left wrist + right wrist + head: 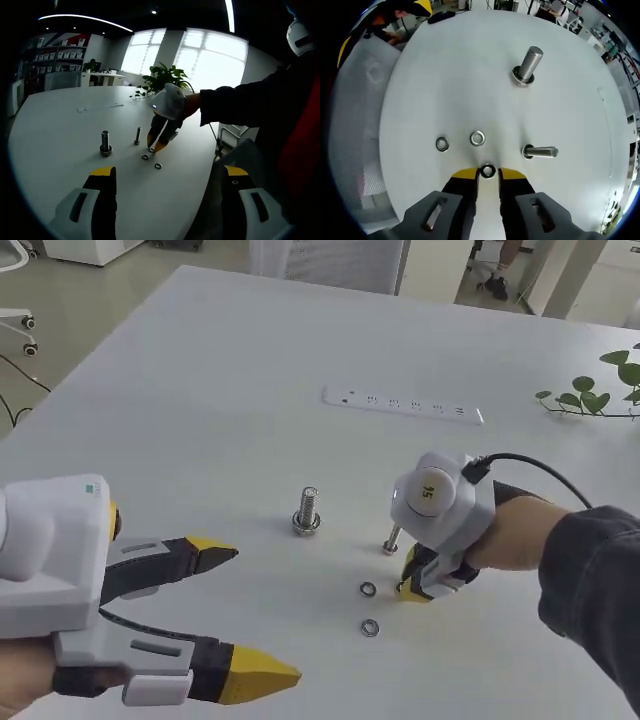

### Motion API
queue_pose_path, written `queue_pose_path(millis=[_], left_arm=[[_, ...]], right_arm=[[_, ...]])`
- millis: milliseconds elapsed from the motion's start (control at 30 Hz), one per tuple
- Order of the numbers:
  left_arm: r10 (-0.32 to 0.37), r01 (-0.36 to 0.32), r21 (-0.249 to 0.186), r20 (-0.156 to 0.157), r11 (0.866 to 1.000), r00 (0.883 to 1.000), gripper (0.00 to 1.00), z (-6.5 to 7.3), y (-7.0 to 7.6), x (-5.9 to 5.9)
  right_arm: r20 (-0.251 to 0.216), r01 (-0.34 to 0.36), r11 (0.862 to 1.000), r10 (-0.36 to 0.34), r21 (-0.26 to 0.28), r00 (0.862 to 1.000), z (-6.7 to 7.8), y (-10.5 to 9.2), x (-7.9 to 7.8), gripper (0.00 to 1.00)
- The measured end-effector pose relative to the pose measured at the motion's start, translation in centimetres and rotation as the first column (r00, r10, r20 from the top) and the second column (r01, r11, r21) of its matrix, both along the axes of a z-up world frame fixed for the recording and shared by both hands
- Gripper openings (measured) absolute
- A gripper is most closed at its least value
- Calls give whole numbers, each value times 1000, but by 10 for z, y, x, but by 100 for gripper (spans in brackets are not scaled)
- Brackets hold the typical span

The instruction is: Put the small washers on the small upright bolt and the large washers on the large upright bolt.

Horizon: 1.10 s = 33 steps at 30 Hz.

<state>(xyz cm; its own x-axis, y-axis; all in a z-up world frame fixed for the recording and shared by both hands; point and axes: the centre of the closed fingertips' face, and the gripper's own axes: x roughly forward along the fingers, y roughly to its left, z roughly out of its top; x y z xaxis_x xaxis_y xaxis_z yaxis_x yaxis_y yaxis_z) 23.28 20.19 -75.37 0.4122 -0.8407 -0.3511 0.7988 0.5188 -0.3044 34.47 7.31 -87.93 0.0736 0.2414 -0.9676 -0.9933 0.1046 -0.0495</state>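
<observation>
table point(200, 390) | power strip point(402, 404) | large bolt point(307, 510) upright | small bolt point(392, 538) upright | two loose washers point(368, 589) near it

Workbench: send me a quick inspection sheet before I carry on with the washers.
Surface: white table, plain, no marks seen.
Job's things: large bolt and small bolt, both upright; two loose washers lying side by side; third washer between the right gripper's tips.
Clutter: power strip at the far side.
Grippers: right gripper closed on the third washer, down at the table; left gripper open, holding nothing.
Cables: black cable running off the right gripper.
Surroundings: plant at the table's edge.
</observation>
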Motion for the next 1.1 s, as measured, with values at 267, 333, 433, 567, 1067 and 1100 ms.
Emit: queue_pose_path(millis=[267, 333, 433, 567, 1067, 1100], left_arm=[[1, -1, -4, -2, 1000, 1000, 86, 0, 0, 0], [0, 0, -6, -2, 1000, 1000, 87, 1, 0, 0], [1, -1, -8, -1, 1000, 1000, 87, 1, 0, 0], [3, -3, -10, -4, 1000, 1000, 86, 1, 0, 0], [2, -2, -14, -4, 1000, 1000, 86, 3, -2, 0], [2, -2, -13, -2, 1000, 1000, 86, 3, -1, 0]], right_arm=[[-15, 11, 1000, -10, 8, 1000, -1, 0, -3, 15], [-17, 14, 1000, -14, 7, 1000, -1, 0, -3, 14], [-18, 12, 1000, -12, 4, 1000, -1, 0, -2, 14], [-22, 6, 1000, -6, 3, 1000, -1, 0, -3, 14], [-21, 27, 1000, -27, 9, 999, -1, -1, -3, 17], [-21, 33, 999, -33, 9, 999, -1, -2, -3, 17]])
